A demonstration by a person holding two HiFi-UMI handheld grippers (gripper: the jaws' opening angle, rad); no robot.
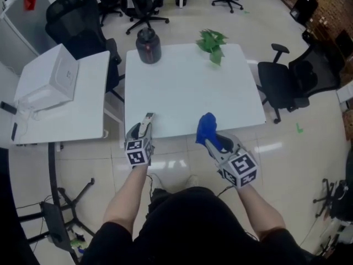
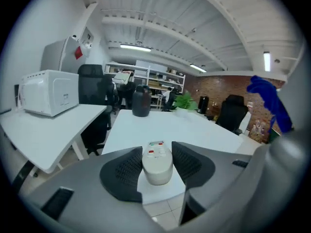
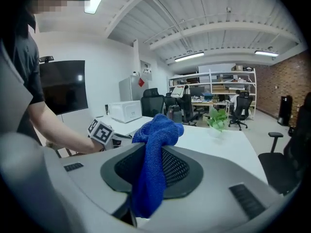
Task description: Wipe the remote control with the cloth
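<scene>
Clamping slim pale-grey plastic remote control point(image 2: 157, 162) lengthwise in left fingers point(image 2: 125, 171), pointing away; pinching bunched blue microfibre cloth point(image 3: 154, 152) in right fingers point(image 3: 179, 168), near on its right.

White table point(image 1: 187, 93) middle is open for passing over. Dark jar point(image 1: 148, 46) and potted plant point(image 1: 212, 43) block the far edge; office chair point(image 1: 284, 81) crowds the right side.

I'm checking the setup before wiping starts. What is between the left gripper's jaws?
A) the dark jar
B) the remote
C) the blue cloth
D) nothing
B: in the left gripper view the remote sits clamped between the pads of the left gripper, while the cloth hangs from the right gripper.
</scene>
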